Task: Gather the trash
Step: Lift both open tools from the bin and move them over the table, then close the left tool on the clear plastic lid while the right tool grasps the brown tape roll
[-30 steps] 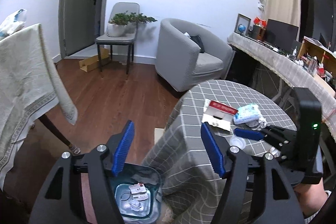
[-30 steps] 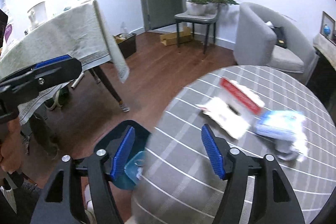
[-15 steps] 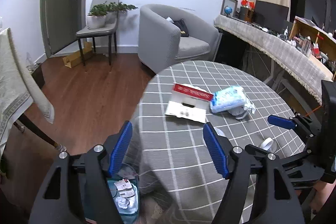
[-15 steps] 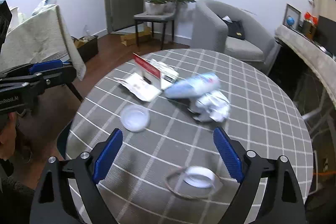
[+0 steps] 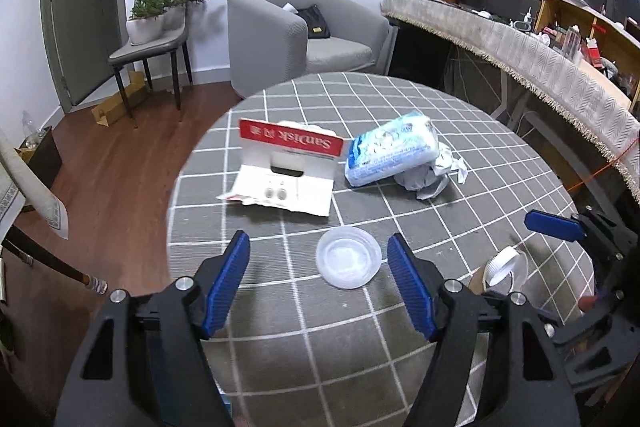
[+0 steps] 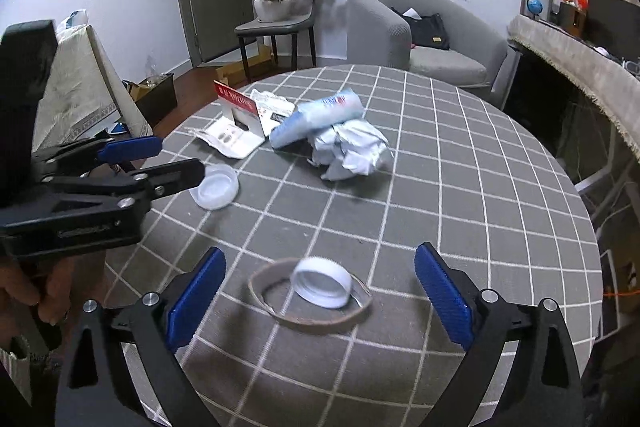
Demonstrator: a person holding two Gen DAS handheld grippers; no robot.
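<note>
your left gripper (image 5: 318, 277) is closing, pads clear of the clear lid (image 5: 348, 259); your right gripper (image 6: 320, 301) is opening, straddling the white cap (image 6: 322, 281).

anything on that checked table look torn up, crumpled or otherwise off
Yes. The red-and-white card package lies ripped open, its flap standing up. Beside the blue wipes pack sits a crumpled white wrapper. A loose white cap rests on a brown band near the table's edge.

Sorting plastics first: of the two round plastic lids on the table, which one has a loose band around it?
The white ribbed cap between the right gripper's opening jaws; a brown band loops around it. The clear shallow lid lies alone.
</note>
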